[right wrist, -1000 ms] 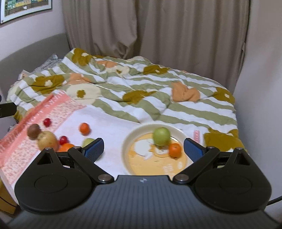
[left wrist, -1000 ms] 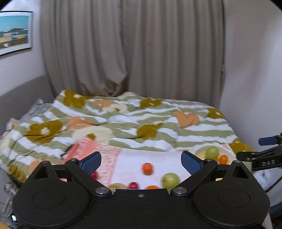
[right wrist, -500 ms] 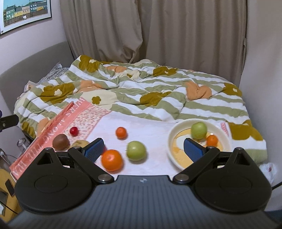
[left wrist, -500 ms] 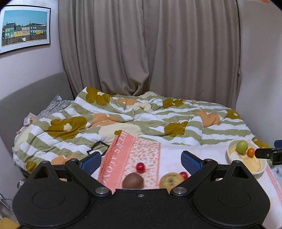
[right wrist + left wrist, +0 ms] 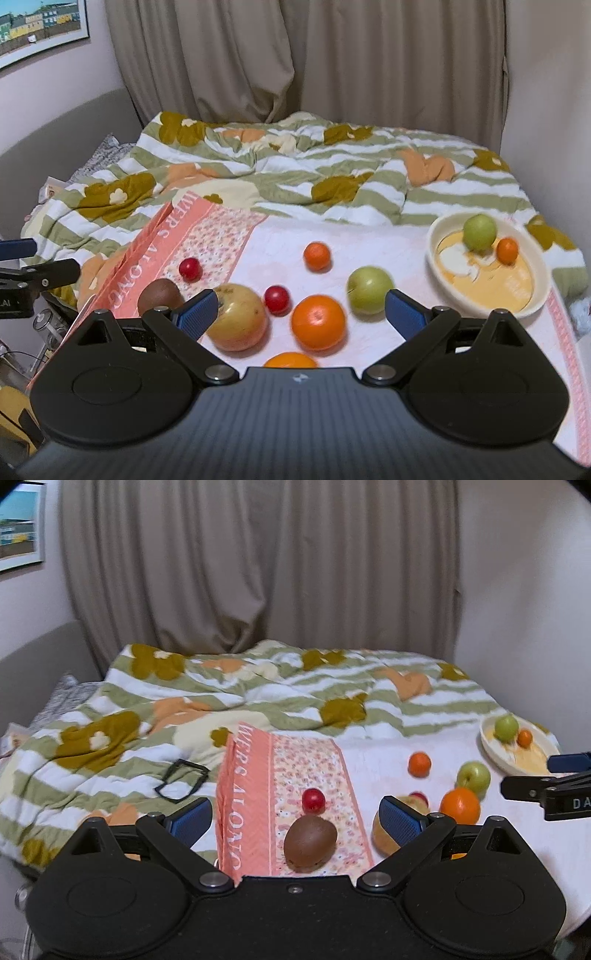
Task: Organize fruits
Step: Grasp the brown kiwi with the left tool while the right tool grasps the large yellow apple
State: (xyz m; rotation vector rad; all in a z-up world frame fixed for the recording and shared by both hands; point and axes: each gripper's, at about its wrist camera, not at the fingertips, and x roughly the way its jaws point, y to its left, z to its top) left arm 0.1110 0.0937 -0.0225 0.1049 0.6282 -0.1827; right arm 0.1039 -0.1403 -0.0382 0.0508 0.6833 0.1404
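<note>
The right gripper [image 5: 297,314] is hanging with its jaws wide apart and empty above the loose fruit on the white cloth [image 5: 399,254]; the large orange [image 5: 318,322] is sitting almost midway between its blue fingertips, so that looks like the piece to take. The left gripper [image 5: 293,818] is likewise spread apart and holding nothing, with the brown kiwi [image 5: 310,840] lying on the pink floral strip [image 5: 310,753] between its fingers. The cream bowl [image 5: 532,306], well apart to the right, is already holding a green apple [image 5: 479,232] and a small orange [image 5: 507,251]. To do this well, the right hand should be coming straight down over the large orange, keeping clear of the green apple [image 5: 369,290] just beside the right fingertip (round fruit rolls at a nudge on soft bedding); closing should be gentle and across the widest part.
</note>
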